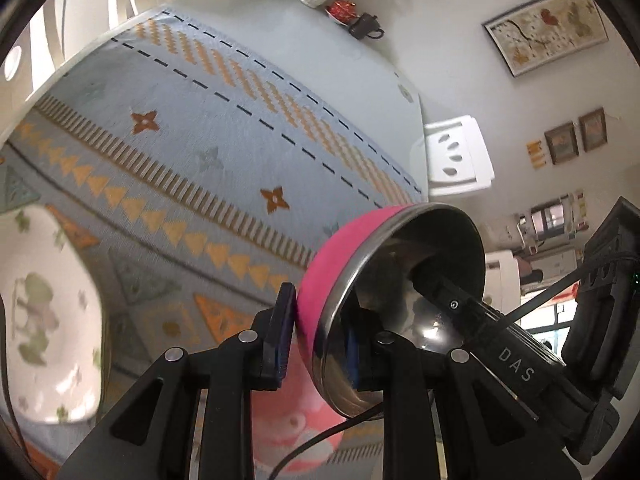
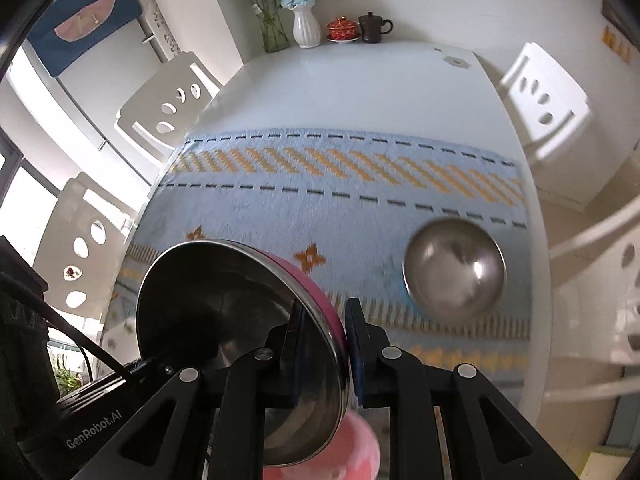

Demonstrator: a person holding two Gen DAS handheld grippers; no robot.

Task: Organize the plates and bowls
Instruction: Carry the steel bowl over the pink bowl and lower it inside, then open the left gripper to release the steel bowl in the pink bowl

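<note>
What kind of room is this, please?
Probably a home dining room: a table under a patterned cloth, white chairs around it, and a vase of flowers with a tea set by the wall, where framed pictures hang.

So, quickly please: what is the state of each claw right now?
Left claw: closed on the rim of a pink bowl, held tilted.
Right claw: closed on the rim of a pink bowl, also tilted.

- Bowl (image 1: 320,280): hot-pink outside, mirror-steel inside.
- Cloth (image 2: 360,184): pale blue, orange diamonds, dashed dark lines.
- Plate (image 1: 44,312) left of bowl: white, green floral.
- Second bowl (image 2: 454,270): bare steel.
</note>
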